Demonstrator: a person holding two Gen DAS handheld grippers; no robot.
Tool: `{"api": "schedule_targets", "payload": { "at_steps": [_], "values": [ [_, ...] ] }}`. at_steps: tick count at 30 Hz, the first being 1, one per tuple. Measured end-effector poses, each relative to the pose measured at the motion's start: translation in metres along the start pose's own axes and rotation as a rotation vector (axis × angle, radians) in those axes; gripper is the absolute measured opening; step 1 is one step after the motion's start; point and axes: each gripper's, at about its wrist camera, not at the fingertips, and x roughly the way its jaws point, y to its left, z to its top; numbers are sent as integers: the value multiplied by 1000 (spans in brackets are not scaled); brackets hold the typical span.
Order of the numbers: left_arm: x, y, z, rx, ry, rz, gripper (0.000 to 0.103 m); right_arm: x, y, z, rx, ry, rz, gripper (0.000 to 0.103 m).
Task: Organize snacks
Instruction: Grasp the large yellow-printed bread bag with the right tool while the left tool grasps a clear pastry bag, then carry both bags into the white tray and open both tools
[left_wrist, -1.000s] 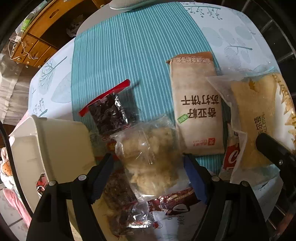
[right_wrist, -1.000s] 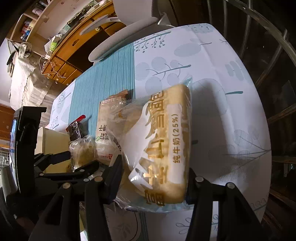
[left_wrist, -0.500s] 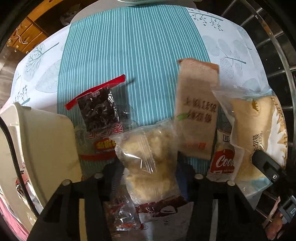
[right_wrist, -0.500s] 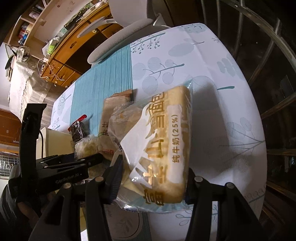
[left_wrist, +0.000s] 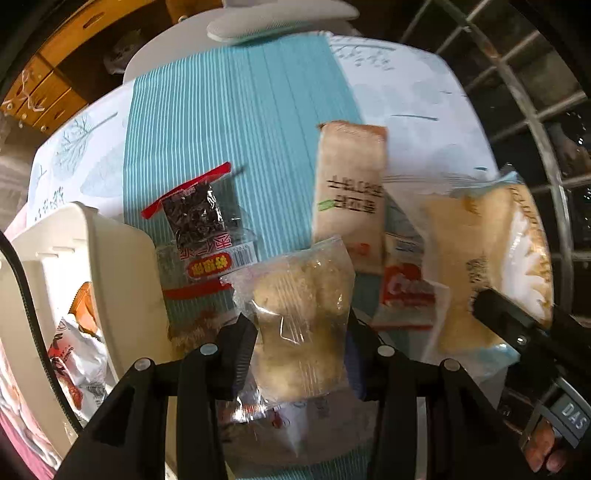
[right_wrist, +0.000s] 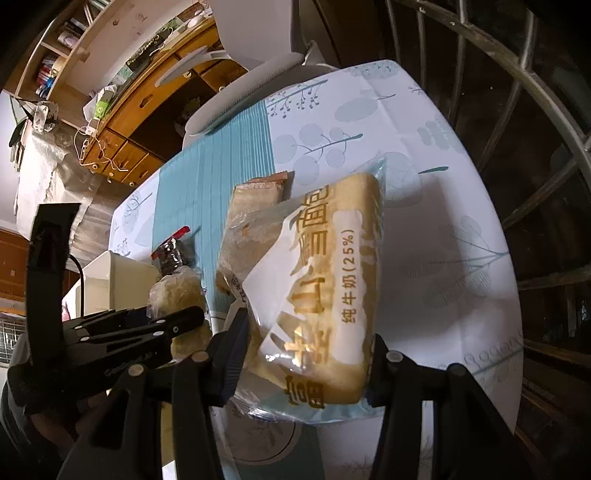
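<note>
Spreading beyond both pairs of jaws, the table with its teal striped runner carries the loose snacks, and a cream storage bin stands to the left of the left jaws with packets already inside. Largest of the goods, the bread loaf bag sits clamped between the right gripper jaws at a middling width, its far end lifted clear of the cloth. Next in size, the beige cracker pack lies ahead of the left jaws, with a dark seed packet ahead and to their left. Smallest, the clear bag of pale puffs is pinched in the left gripper, whose jaws, wide a second ago, are closing narrow on it, and it has risen off the pile. With both items now gripped and raised, the pick-ups look done; I judge the carry toward the bin comes next.
</note>
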Motion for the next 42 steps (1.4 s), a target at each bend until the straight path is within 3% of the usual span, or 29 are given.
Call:
{"api": "schedule_targets", "payload": {
  "at_steps": [9, 26, 36, 42],
  "values": [
    [-57, 15, -39, 31, -67, -71, 41, -35, 23, -28, 7, -65, 13, 49],
    [-152, 86, -134, 90, -199, -83, 41, -84, 113, -114, 1, -186, 97, 46],
    [-173, 149, -180, 87, -220, -45, 41, -75, 181, -161, -76, -173, 137, 45],
    [-166, 182, -198, 77, -203, -16, 41, -53, 217, -184, -132, -140, 187, 43]
  ]
}}
